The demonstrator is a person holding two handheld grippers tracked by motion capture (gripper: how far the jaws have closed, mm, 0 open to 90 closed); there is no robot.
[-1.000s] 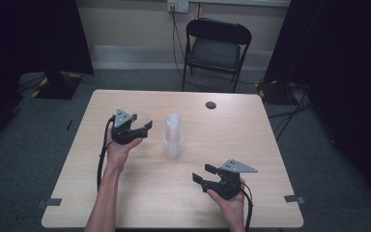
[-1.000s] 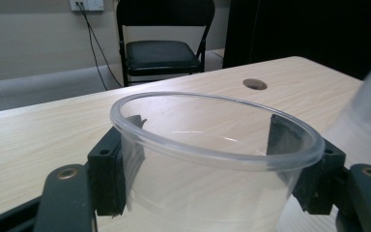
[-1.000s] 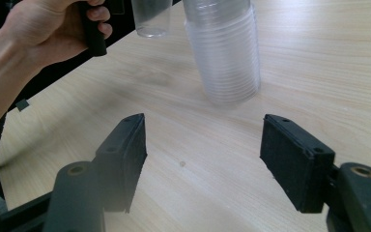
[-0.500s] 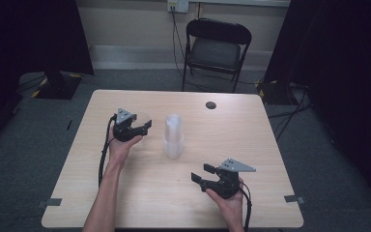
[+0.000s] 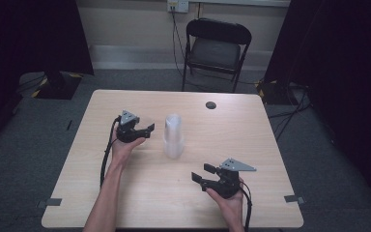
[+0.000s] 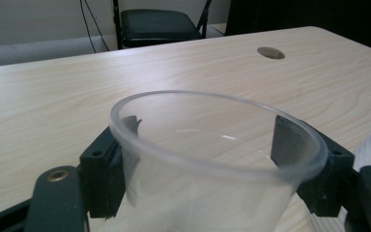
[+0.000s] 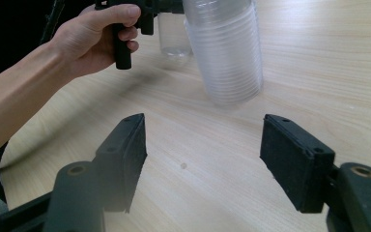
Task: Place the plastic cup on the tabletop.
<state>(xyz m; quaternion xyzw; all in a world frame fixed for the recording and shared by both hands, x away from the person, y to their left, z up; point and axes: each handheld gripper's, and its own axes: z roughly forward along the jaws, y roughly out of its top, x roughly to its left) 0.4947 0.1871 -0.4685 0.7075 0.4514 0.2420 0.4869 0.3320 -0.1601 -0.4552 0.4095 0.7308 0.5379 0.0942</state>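
Observation:
A single clear plastic cup stands upright between the jaws of my left gripper. The jaws have just been opening and the black pads sit at its walls without squeezing it. From the right gripper view that cup rests on the table under the left gripper. A tall upside-down stack of clear cups stands just right of the left gripper. My right gripper stays near the front right, open and empty, pointing at the stack.
The light wooden table has a round dark cable hole near its far edge. A black folding chair stands behind the table. Cables trail from both grippers toward the front edge.
The left gripper has sunk a little toward the table beside the stack. The right gripper has kept still.

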